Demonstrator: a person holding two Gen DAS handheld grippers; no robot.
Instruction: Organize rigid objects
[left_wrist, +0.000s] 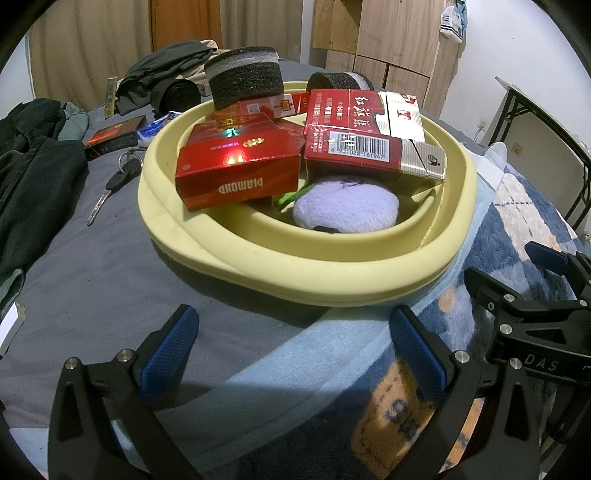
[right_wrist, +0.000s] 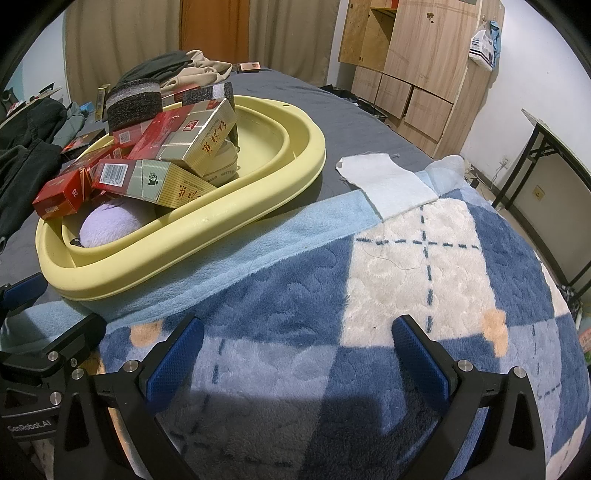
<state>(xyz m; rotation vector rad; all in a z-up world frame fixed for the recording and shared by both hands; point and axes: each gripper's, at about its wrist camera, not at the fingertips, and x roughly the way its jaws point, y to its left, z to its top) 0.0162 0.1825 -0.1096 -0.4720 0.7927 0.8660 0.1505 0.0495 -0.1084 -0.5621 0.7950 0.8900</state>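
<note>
The yellow basin (left_wrist: 306, 273) sits on the bed, its near edge overlapping the fleece blanket (right_wrist: 406, 258). It holds a loose heap: a red DIAMOND cigarette pack (left_wrist: 236, 173), a red-and-silver pack with barcode (left_wrist: 369, 153), further packs behind, two black foam blocks (left_wrist: 243, 75) and a lilac plush toy (left_wrist: 347, 205) low in front.

Left claw (left_wrist: 291, 350): wide open, empty, hovering just short of the basin rim. Right claw (right_wrist: 295, 354): wide open, empty, over bare blanket, well to the side of the basin.

Handling judgement: the packs are light, stiff cardboard, probably film-wrapped and slippery; best taken across the narrow faces. The heap looks unstable; lifting a lower pack may topple the others.

Outstanding items on the grey sheet: a key (left_wrist: 110, 188) and a dark box (left_wrist: 114, 136), near dark clothing (left_wrist: 33, 158). The basin lies between the left claw and these. A white cloth (right_wrist: 388, 181) lies on the blanket edge.
</note>
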